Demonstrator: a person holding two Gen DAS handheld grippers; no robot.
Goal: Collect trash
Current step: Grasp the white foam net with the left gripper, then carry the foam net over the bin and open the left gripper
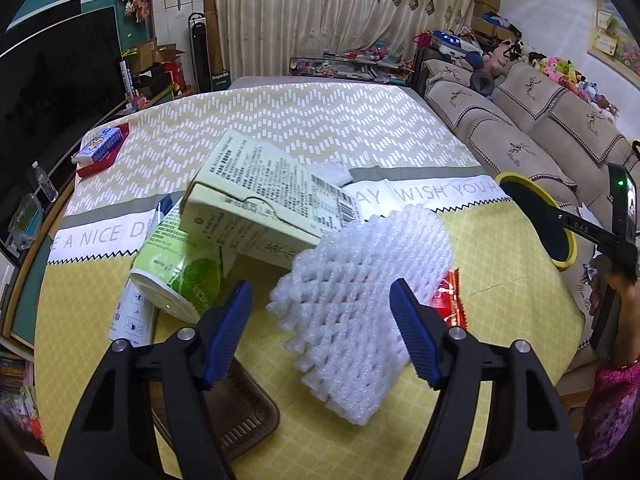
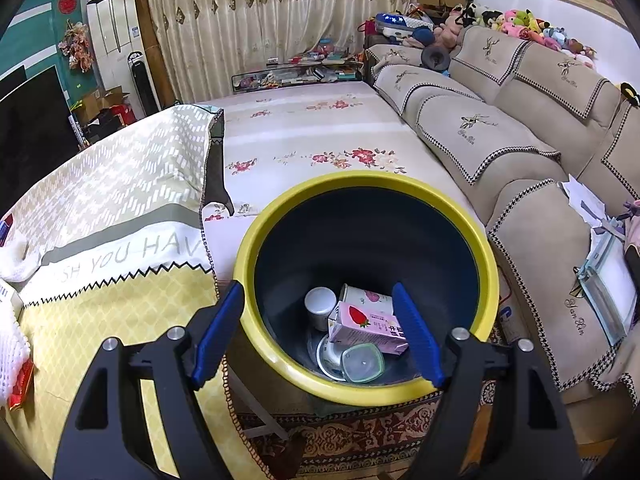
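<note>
On the yellow tablecloth lies a white foam fruit net (image 1: 360,280), and my left gripper (image 1: 320,292) stands open around its near end. The right pad is at the net's edge; the left pad is clear of it. Behind the net a pale green carton (image 1: 264,200) leans on a green paper cup (image 1: 176,276) lying on its side. A red wrapper (image 1: 450,300) pokes out to the net's right. My right gripper (image 2: 318,292) hangs open and empty over the yellow-rimmed dark bin (image 2: 360,180), which holds a pink strawberry milk carton (image 2: 364,328), a white cup (image 2: 320,304) and a clear lid (image 2: 362,362).
A tissue pack (image 1: 100,148) sits on a red tray at the table's far left. A brown tray (image 1: 240,412) lies under my left fingers. The bin (image 1: 516,178) stands off the table's right edge, before the beige sofa (image 2: 520,140). A person's hand (image 1: 616,284) shows at the right.
</note>
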